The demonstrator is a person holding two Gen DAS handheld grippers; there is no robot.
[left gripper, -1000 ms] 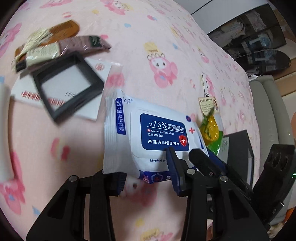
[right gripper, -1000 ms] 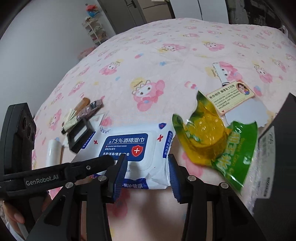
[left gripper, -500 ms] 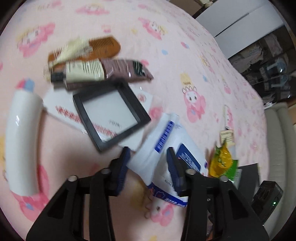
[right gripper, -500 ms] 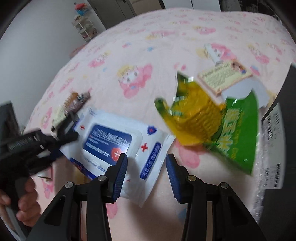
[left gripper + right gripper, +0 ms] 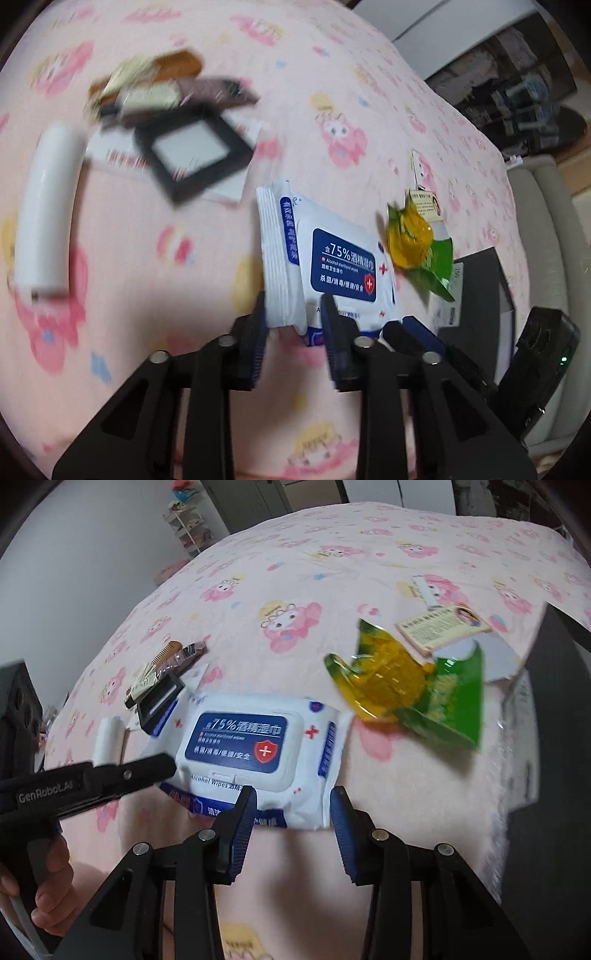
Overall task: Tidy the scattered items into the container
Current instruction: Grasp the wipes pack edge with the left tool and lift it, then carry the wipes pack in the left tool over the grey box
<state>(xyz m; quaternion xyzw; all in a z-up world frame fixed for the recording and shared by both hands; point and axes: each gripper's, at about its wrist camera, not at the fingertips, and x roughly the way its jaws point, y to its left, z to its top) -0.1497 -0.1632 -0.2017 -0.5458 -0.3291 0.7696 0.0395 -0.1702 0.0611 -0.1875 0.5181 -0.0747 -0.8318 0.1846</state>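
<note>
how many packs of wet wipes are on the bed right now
1. The wipes pack lies on the pink bedspread, between the left gripper and the right gripper.

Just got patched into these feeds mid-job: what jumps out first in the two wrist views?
The white-and-blue alcohol wipes pack dominates, lying on the pink cartoon bedsheet with the left gripper and right gripper both open around its near edge. Just right of it sits a crumpled yellow-and-green wrapper. Far left lies a cluster: a black-framed mirror, a white tube and a comb.
</note>
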